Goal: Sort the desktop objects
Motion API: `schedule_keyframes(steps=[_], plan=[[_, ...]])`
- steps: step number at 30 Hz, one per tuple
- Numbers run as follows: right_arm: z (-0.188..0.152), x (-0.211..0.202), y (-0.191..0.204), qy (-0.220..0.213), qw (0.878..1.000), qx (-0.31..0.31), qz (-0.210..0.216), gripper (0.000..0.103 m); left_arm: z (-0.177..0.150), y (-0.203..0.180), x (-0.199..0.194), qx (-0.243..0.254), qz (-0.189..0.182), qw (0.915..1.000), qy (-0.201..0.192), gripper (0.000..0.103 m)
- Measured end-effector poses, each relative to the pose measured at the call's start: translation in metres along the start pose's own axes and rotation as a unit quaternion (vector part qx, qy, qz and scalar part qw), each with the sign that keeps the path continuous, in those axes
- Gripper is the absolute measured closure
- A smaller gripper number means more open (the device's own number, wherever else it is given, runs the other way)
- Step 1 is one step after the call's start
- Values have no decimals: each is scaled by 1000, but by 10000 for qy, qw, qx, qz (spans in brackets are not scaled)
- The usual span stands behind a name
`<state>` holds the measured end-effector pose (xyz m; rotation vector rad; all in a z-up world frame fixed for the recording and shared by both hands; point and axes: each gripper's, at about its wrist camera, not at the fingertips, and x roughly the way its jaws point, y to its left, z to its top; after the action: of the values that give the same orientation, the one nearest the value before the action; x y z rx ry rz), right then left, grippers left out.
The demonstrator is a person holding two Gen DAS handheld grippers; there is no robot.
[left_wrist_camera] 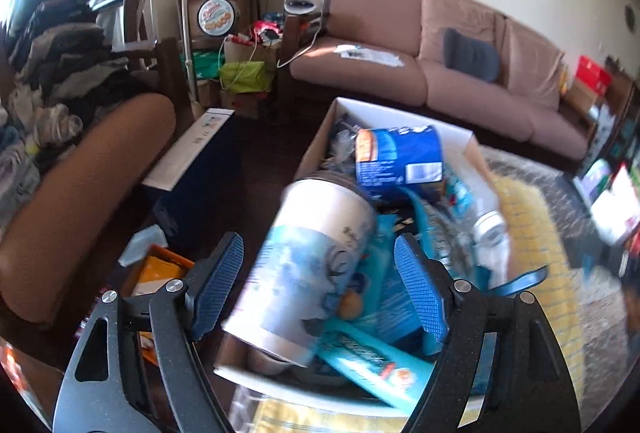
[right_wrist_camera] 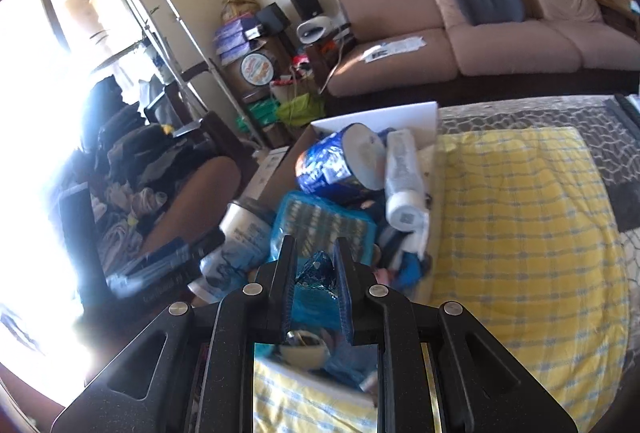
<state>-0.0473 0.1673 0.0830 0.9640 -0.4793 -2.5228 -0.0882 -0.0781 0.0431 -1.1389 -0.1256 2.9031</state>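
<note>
A cardboard box (left_wrist_camera: 316, 149) with white flaps holds several items. Among them are a blue tin (left_wrist_camera: 400, 157), a white bottle (left_wrist_camera: 486, 217) and teal packets (left_wrist_camera: 372, 357). A white canister with a blue picture (left_wrist_camera: 320, 209) lies tilted and blurred at the box's near left. My left gripper (left_wrist_camera: 319, 245) is open, its blue pads (left_wrist_camera: 220, 285) on either side of the canister and not pressing it. My right gripper (right_wrist_camera: 314, 245) is shut on a crinkled blue foil packet (right_wrist_camera: 316, 273) over the box's near end. The same canister (right_wrist_camera: 240, 233), tin (right_wrist_camera: 332, 161) and bottle (right_wrist_camera: 404, 173) lie beyond it.
The box stands at the left edge of a yellow checked cloth (right_wrist_camera: 520, 233) over a grey patterned rug (right_wrist_camera: 560, 113). A brown armchair (left_wrist_camera: 80, 193) and a dark flat carton (left_wrist_camera: 192, 153) sit left of it. A pink sofa (left_wrist_camera: 440, 45) runs along the back wall.
</note>
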Motion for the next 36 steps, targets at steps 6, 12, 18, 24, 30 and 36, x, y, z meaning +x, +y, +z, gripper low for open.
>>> schedule_keyframes(steps=[6,12,18,24,30,36], plan=[[47,68,-16,704,9973,204,48,85,4,17,3,-208,-55,9998,52,27],[70,116,-44,1104,9928,396,-243,83,6,14,11,-232,-320,9988,299,27],[80,106,-44,986,9945,354,-60,24,9,11,14,-223,-288,9988,332,27],[53,83,-20,1162,9921,-154,-451,21,7,20,12,-236,-149,9991,317,27],[-2,95,26,1787,9782,-1049,-165,24,4,32,14,-517,-120,9977,419,27],[-6,140,12,1802,9756,-978,-779,45,-1,36,16,-545,-58,9972,502,27]])
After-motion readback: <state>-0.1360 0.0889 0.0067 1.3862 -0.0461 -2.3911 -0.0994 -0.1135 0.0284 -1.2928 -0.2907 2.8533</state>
